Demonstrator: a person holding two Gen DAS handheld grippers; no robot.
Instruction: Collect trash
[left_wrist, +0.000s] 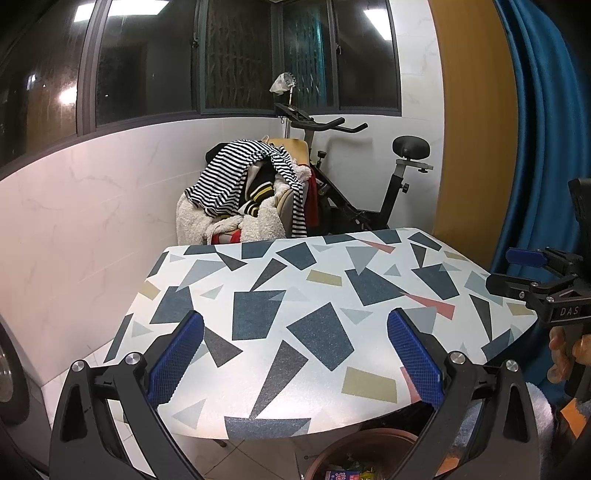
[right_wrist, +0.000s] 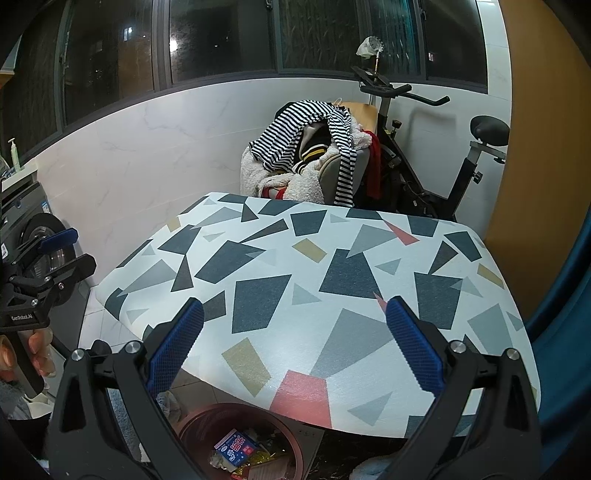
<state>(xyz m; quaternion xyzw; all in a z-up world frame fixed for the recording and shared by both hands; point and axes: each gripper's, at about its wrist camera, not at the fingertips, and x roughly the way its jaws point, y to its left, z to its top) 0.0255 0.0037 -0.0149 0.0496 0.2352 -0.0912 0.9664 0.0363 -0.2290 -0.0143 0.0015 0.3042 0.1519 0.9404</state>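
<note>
Trash, a heap of printed wrappers and crumpled packets (right_wrist: 242, 456), lies inside the round reddish-brown plastic bin (right_wrist: 207, 424), which stands on the floor below and just behind the right gripper (right_wrist: 295, 350), partly under the near edge of the table.

1. Table. The white tabletop with grey, navy, tan and pink geometric patches (right_wrist: 295, 266) fills the space ahead of both grippers. No loose item shows on it in either view.
2. Step in hand. Judge the collecting as finished or close to it: the tabletop carries nothing and the bin holds the waste.
3. Grippers. The left gripper (left_wrist: 295, 354) hovers over the near part of the tabletop (left_wrist: 295, 295) with its blue pads (left_wrist: 177, 354) spread wide and nothing between them. The right gripper is likewise spread and empty, its pads (right_wrist: 415, 347) above the table's near edge.
4. Next move. Scan the floor around the bin for strays; if none, withdraw both tools.

View differences: the right wrist camera shows the bin's contents clearly and a washing machine drum (right_wrist: 44, 254) to its left. The left wrist camera shows only the bin's far rim (left_wrist: 365, 441) and a blue curtain (left_wrist: 539, 129) on its right.
</note>
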